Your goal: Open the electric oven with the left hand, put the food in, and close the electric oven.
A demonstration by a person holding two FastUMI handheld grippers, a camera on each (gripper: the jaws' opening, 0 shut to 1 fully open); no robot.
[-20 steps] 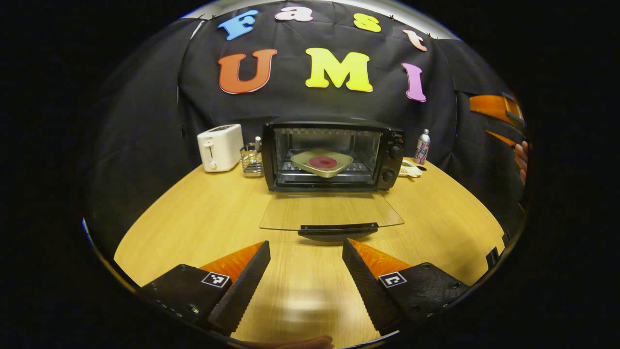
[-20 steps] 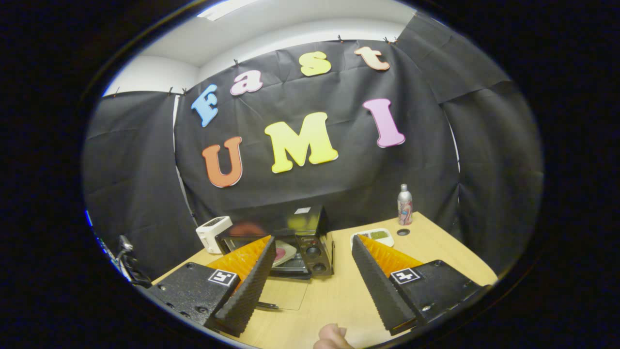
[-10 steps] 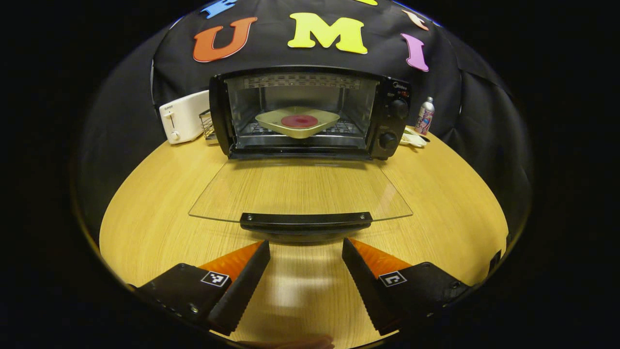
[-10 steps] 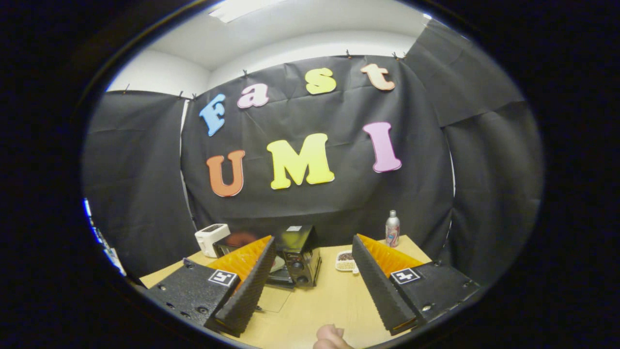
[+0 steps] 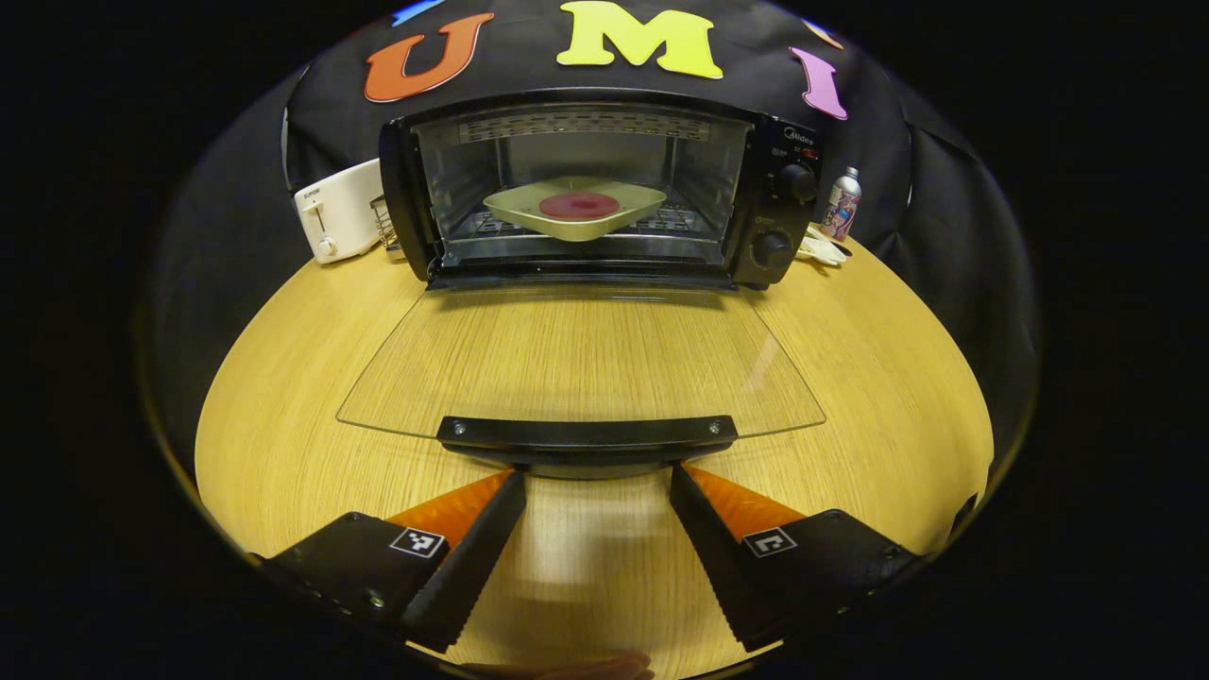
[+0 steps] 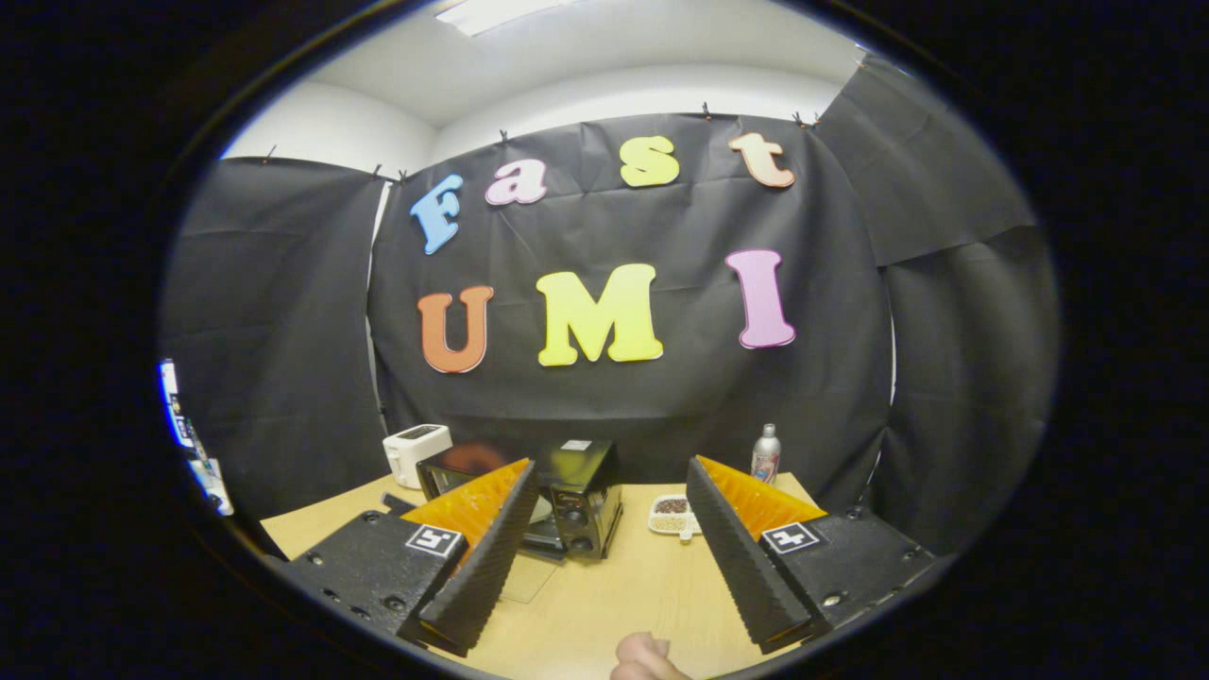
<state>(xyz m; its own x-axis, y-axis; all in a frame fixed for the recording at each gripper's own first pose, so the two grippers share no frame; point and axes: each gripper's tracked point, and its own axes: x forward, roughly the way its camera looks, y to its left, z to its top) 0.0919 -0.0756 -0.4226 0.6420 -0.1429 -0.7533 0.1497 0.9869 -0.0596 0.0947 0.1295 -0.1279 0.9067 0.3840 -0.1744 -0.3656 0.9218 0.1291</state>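
- The black electric oven [image 5: 604, 189] stands ahead of the jaws, its clear glass door [image 5: 581, 364] folded flat, its black bar handle [image 5: 586, 434] crosswise just beyond the left gripper [image 5: 595, 510], whose jaws are apart.
- The pale square plate of red food [image 5: 576, 206] is seen on the rack inside.
- The right gripper [image 6: 609, 529], jaws apart and empty, is judged farther off.

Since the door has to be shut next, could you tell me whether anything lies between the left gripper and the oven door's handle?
Nothing visible does. The left gripper is open, just short of the door handle, with bare table between. The glass door lies folded down flat, and the plate of food sits inside the oven.
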